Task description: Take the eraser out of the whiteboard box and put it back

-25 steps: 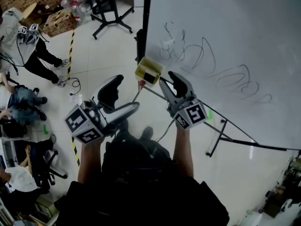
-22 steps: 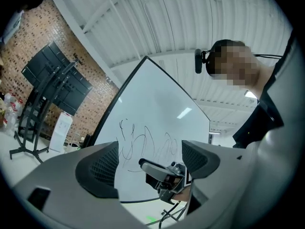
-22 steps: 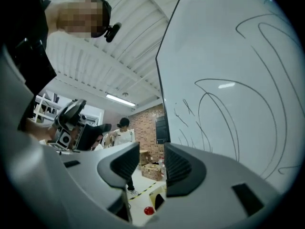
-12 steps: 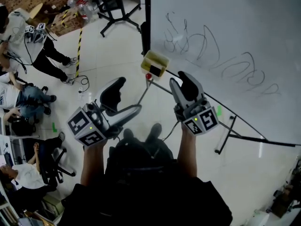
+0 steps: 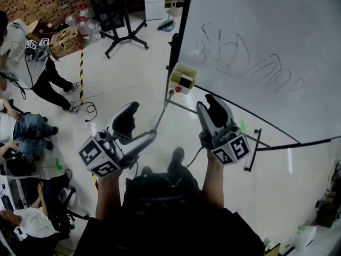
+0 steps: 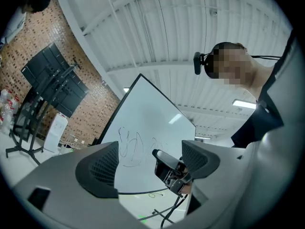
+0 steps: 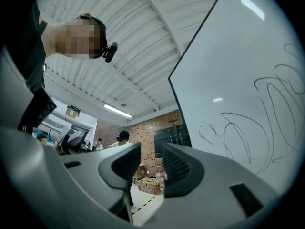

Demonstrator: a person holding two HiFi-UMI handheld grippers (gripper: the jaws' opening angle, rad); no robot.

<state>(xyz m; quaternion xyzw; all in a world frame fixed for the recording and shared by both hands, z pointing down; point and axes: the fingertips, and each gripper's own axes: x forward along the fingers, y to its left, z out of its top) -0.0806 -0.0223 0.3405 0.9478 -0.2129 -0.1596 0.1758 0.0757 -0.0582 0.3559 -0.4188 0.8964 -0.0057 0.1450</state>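
A pale yellow whiteboard box [image 5: 176,73] hangs at the lower left corner of the whiteboard [image 5: 266,25]. A dark block, apparently the eraser [image 5: 185,82], lies inside it, and a red knob [image 5: 177,89] sits just under it. My right gripper [image 5: 208,101] is below and right of the box, apart from it; its jaws are closing, a narrow gap [image 7: 151,163] holds nothing. My left gripper [image 5: 143,120] stands wide open and empty farther left and lower. In the left gripper view [image 6: 150,163] the scribbled board and a dark device show beyond the jaws.
The whiteboard's stand legs [image 5: 256,148] spread on the floor to the right. A black wheeled stand [image 5: 120,25] is at the back. Yellow-black floor tape [image 5: 81,73], cables and several seated people [image 5: 26,127] fill the left side.
Both grippers have drawn back from the box, which now sits farther from the right jaws. The right jaws have narrowed. The left jaws stay wide apart.
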